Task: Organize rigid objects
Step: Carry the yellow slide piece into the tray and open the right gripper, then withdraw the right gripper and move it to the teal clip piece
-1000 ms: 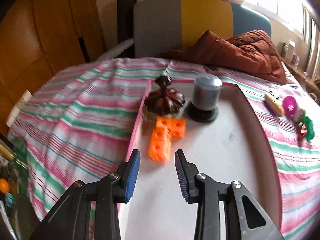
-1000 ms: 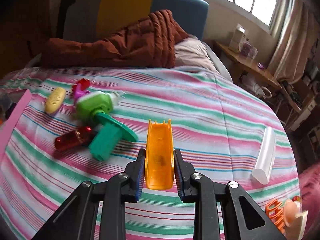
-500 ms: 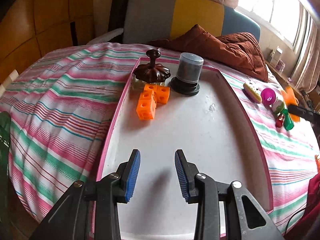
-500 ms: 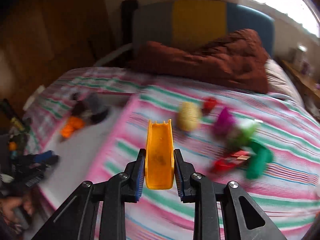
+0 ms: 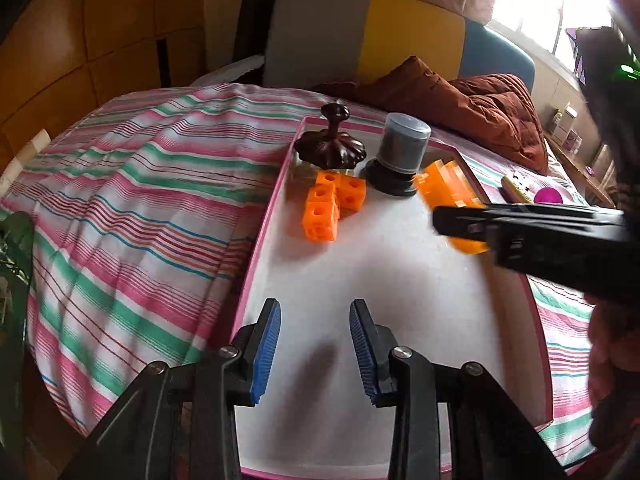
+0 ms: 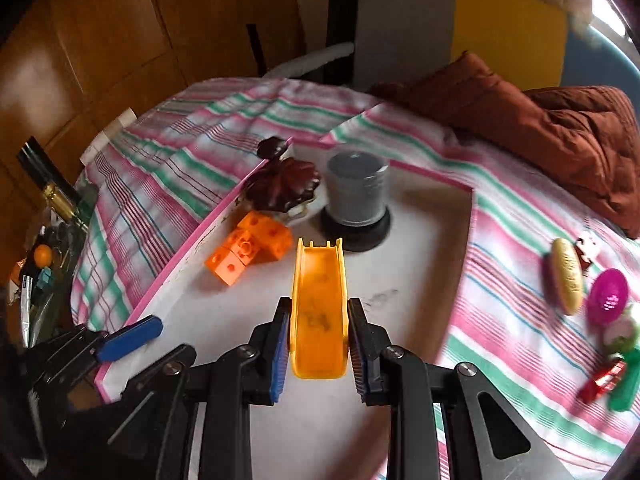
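My right gripper (image 6: 319, 336) is shut on an orange toy slide (image 6: 319, 300) and holds it over the white tray (image 6: 420, 264); the slide also shows in the left wrist view (image 5: 448, 188). On the tray's far end stand orange cubes (image 5: 330, 208), a dark brown lid with a knob (image 5: 331, 148) and a grey cylinder on a black base (image 5: 402, 152). My left gripper (image 5: 315, 344) is open and empty over the tray's near end, and one blue finger shows in the right wrist view (image 6: 130, 338).
The tray, pink-rimmed (image 5: 260, 232), lies on a striped bedspread (image 5: 132, 200). To its right lie a yellow oval toy (image 6: 567, 276), a magenta egg (image 6: 608, 296), a red toy (image 6: 604, 376) and a green piece (image 6: 626, 384). A brown quilt (image 6: 560, 128) is behind.
My right gripper has carried the orange slide left from the bedspread to above the tray. My left gripper has pulled back toward the tray's near end and stays open.
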Available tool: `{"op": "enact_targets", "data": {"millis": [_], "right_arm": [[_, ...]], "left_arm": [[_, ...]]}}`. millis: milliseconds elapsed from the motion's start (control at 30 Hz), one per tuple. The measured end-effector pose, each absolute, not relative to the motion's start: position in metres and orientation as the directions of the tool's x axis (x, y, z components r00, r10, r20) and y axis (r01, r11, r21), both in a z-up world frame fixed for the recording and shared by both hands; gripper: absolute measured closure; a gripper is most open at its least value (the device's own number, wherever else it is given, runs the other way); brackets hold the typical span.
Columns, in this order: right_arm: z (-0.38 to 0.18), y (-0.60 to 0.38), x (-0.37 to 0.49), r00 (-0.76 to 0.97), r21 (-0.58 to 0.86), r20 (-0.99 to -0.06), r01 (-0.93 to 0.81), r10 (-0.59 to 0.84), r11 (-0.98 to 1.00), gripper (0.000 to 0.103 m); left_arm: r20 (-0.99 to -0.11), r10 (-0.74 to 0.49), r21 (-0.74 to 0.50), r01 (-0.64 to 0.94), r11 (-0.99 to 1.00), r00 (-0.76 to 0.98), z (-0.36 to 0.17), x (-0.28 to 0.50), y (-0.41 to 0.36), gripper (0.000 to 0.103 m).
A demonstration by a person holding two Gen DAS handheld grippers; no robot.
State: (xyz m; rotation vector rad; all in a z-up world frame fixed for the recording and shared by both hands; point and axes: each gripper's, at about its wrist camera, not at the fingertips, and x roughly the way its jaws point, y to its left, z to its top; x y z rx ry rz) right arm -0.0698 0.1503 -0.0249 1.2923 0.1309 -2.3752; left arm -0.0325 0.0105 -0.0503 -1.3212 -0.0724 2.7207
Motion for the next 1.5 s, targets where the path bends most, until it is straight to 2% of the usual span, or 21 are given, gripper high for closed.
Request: {"op": "enact_targets", "data": {"millis": [333, 400, 733, 833, 1200, 1500], "right_arm": [[-0.037, 0.128, -0.091, -0.457, 0.107, -0.839, 0.396, -0.297, -0.912, 0.075], [-0.039, 0.131, -0.094, -0.456, 0.11, -0.842, 0.382, -0.29, -0.918, 0.068], [-0.023, 0.157, -0.071, -0.499, 0.169, -0.79, 0.38, -0.356, -0.909, 0.056], [-0.017, 0.163, -0.064, -0.519, 0.163, -0.78, 0.37, -0.349, -0.915, 0.05], [-0.01, 0.202, -0.032, -0.55, 0.085, -0.786, 0.357, -0.282, -0.93, 0.046], [-0.024, 0.268, -0.019, -0.531, 0.062, -0.826, 0.251, -0.19, -0.966, 0.046]], "left_arm": [[-0.78, 0.142, -0.121, -0.076, -0.99, -0.61, -0.049, -0.033, 0.007, 0.067], [-0.778, 0.144, -0.122, -0.078, -0.989, -0.611, -0.049, -0.033, 0.007, 0.067], [-0.78, 0.148, -0.124, -0.082, -0.989, -0.608, -0.051, -0.03, 0.01, 0.067], [-0.779, 0.147, -0.114, -0.093, -0.989, -0.609, -0.051, -0.028, 0.014, 0.067], [-0.767, 0.167, -0.109, -0.129, -0.986, -0.62, -0.047, -0.02, 0.023, 0.067], [-0.751, 0.23, -0.106, -0.231, -0.967, -0.618, -0.041, 0.002, 0.05, 0.067]]}}
